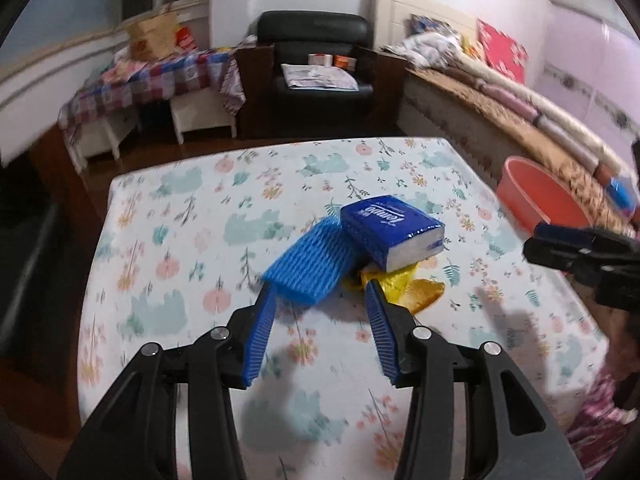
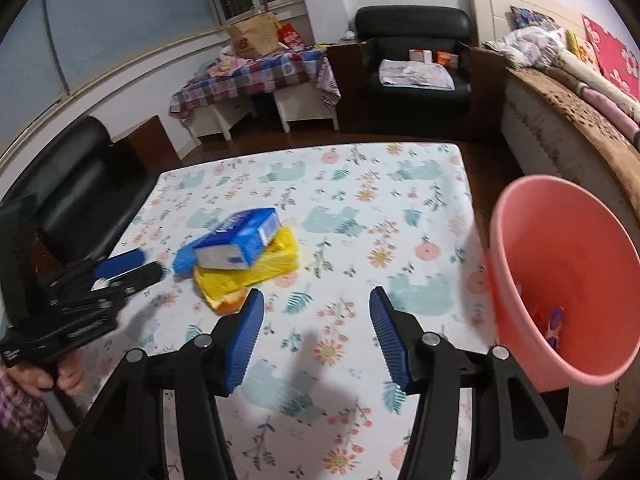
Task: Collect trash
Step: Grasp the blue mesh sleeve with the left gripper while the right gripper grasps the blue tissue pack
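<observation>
On the floral table (image 1: 168, 240) lies a pile: a blue foam net sleeve (image 1: 310, 264), a blue tissue pack (image 1: 390, 228) leaning on it, a yellow plastic bag (image 1: 390, 280) and an orange peel (image 1: 426, 294) beneath. My left gripper (image 1: 318, 288) is open, its fingertips just short of the foam sleeve. In the right wrist view the pile shows as tissue pack (image 2: 240, 240), yellow bag (image 2: 256, 270), peel (image 2: 230, 304) and foam sleeve (image 2: 184, 260). My right gripper (image 2: 316, 300) is open and empty, over the table right of the pile. The pink bin (image 2: 560, 280) stands at the table's right edge.
The bin also shows in the left wrist view (image 1: 540, 200), holding a few scraps. A bed (image 1: 520, 120) runs along the right. A black armchair (image 1: 320, 60) and a cloth-covered side table (image 1: 160, 76) stand at the back. A black chair (image 2: 80, 188) is left of the table.
</observation>
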A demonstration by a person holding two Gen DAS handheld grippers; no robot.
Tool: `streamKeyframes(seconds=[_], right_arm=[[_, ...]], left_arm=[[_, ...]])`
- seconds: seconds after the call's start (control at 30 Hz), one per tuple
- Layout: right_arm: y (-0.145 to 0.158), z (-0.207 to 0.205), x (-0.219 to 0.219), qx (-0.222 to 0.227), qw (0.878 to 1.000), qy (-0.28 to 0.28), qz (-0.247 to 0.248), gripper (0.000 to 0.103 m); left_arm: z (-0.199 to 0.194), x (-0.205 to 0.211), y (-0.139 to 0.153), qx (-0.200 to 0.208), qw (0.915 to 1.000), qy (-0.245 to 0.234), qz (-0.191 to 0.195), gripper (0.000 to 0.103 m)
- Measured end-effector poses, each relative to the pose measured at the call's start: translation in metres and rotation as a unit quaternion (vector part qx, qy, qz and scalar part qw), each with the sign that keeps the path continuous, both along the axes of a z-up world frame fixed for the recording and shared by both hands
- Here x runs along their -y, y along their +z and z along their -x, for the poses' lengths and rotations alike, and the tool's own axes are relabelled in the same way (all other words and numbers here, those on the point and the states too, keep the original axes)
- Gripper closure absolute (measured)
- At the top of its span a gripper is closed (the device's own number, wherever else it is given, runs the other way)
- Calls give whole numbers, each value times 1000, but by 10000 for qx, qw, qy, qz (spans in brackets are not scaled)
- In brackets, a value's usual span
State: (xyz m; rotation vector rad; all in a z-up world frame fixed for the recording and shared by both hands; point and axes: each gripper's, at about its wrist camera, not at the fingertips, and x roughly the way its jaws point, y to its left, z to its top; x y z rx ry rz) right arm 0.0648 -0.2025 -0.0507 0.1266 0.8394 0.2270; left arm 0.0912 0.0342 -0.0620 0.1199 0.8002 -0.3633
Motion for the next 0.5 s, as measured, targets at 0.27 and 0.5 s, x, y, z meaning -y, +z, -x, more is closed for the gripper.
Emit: streamKeyframes(seconds=[0.27, 0.5], right_arm=[[1, -9, -10, -154, 9995, 194, -214, 48], [0, -31, -21, -368, 9973, 262, -579, 48]], left_arm=[[-36, 16, -32, -317, 9961, -451, -685, 66], [-37, 6, -34, -272, 9980, -380, -435, 97]])
